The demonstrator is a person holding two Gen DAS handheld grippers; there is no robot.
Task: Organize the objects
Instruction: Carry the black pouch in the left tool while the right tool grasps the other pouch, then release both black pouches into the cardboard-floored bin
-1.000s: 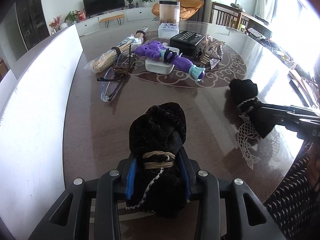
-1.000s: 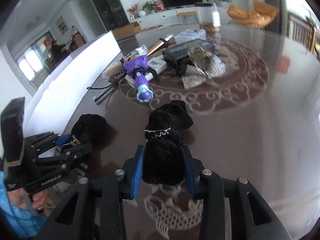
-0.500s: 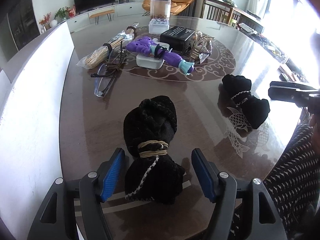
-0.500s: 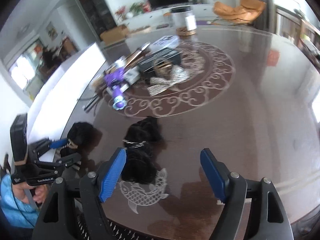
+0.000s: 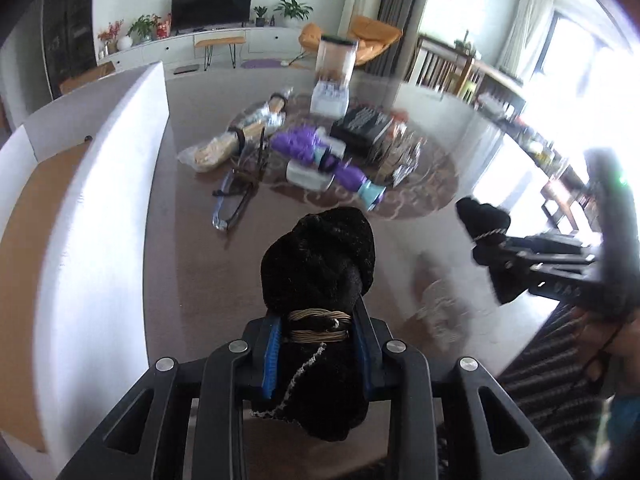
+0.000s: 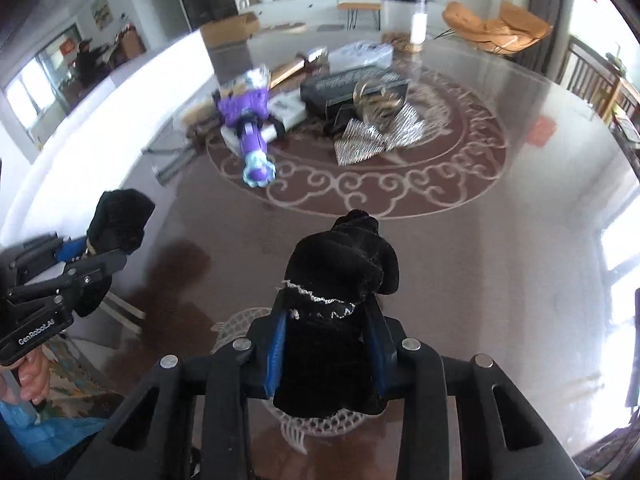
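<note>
Two black fuzzy bundles are held above the brown table (image 5: 192, 264). The one tied with tan cord (image 5: 318, 256) sits between the blue pads of my left gripper (image 5: 316, 316), whose jaws are closing and press on it. The other bundle, with white stitching (image 6: 344, 256), is clamped in my right gripper (image 6: 326, 320), which is shut on it. In the left wrist view the right gripper (image 5: 520, 264) and its bundle (image 5: 484, 216) show at the right. In the right wrist view the left gripper (image 6: 96, 256) and its bundle (image 6: 120, 216) show at the left.
A heap lies at the table's middle: a purple toy (image 5: 320, 152), a black box (image 5: 362, 130), glasses (image 5: 232, 204), a silver bow (image 6: 380, 136) and a clear jar (image 5: 335, 60). A white panel (image 5: 100, 200) borders the table's left side. A hand (image 6: 32, 372) grips the left handle.
Half a second ago both grippers stood open with the bundles lying on the table. Now both have shut on their bundles again and risen off the table.
</note>
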